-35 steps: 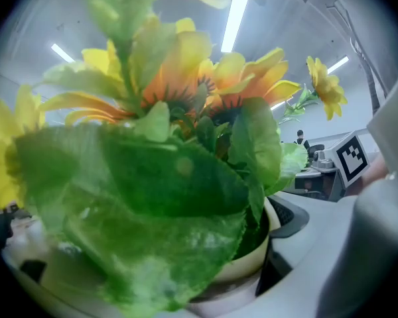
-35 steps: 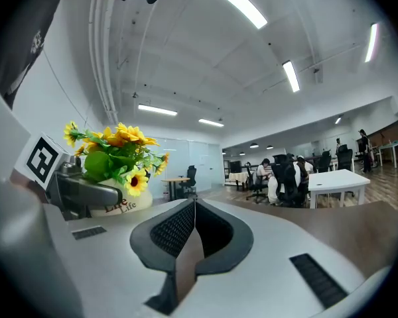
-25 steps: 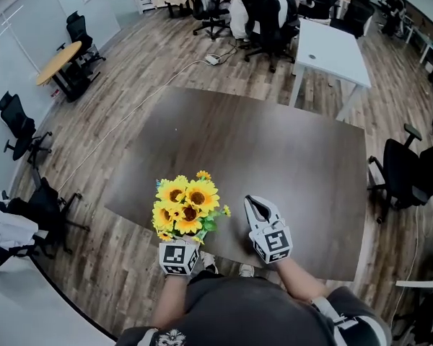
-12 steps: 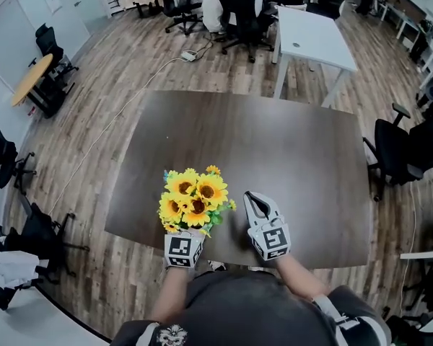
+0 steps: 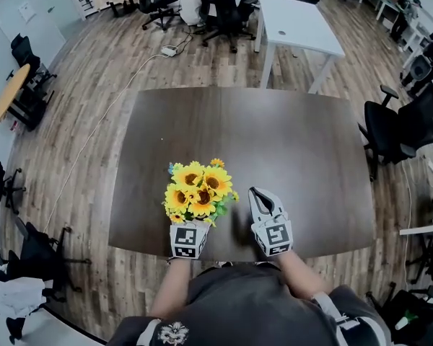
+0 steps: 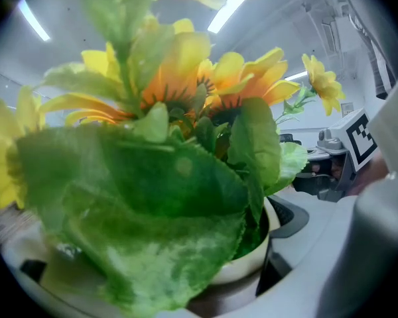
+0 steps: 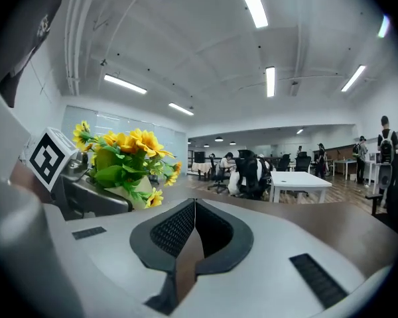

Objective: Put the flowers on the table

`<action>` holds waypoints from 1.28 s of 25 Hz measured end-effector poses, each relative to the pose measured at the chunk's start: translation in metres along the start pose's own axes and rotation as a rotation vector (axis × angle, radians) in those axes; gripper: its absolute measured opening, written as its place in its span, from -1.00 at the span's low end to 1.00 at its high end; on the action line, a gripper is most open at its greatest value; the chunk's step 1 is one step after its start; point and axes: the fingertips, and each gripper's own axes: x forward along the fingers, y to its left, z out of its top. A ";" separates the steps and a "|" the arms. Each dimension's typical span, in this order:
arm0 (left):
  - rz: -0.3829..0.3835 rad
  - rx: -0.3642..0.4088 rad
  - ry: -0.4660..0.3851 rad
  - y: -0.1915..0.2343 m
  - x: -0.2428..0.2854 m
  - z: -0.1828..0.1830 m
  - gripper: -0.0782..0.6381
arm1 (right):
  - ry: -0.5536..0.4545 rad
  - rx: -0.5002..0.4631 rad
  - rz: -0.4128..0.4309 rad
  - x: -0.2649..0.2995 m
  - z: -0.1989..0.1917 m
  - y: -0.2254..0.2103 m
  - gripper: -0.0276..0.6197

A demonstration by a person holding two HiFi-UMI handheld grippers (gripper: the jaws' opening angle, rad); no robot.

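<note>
My left claw (image 5: 190,225) is clamped on the cream pot (image 6: 255,256) of the sunflowers (image 5: 196,192), whose leaves fill most of that claw's view. A second ago the sunflowers hung at the near edge of the dark surface (image 5: 274,139). Now they are farther in, over its near-left part. I cannot tell whether the pot touches the surface. My right claw (image 5: 260,197) sits just right of the sunflowers, empty, jaws pressed together. It too has come a little farther in over the surface.
</note>
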 end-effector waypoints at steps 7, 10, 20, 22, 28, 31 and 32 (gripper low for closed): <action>-0.087 0.009 0.080 -0.010 0.024 -0.029 0.76 | 0.040 -0.005 -0.043 0.004 -0.015 0.007 -0.84; -0.096 0.000 0.107 -0.015 0.025 -0.040 0.76 | 0.062 0.003 -0.052 0.000 -0.023 0.010 -0.84; -0.080 -0.005 0.199 -0.019 0.064 -0.070 0.76 | 0.122 -0.001 0.002 0.021 -0.049 -0.018 -0.84; -0.076 -0.011 0.214 -0.019 0.070 -0.076 0.76 | 0.128 0.001 0.007 0.025 -0.051 -0.021 -0.84; -0.064 -0.029 0.241 -0.013 0.083 -0.092 0.76 | 0.156 0.004 0.007 0.028 -0.062 -0.020 -0.84; -0.061 -0.039 0.250 -0.019 0.094 -0.094 0.76 | 0.171 -0.011 0.025 0.026 -0.069 -0.024 -0.84; -0.065 -0.033 0.257 -0.022 0.096 -0.096 0.76 | 0.174 -0.011 0.027 0.026 -0.070 -0.025 -0.84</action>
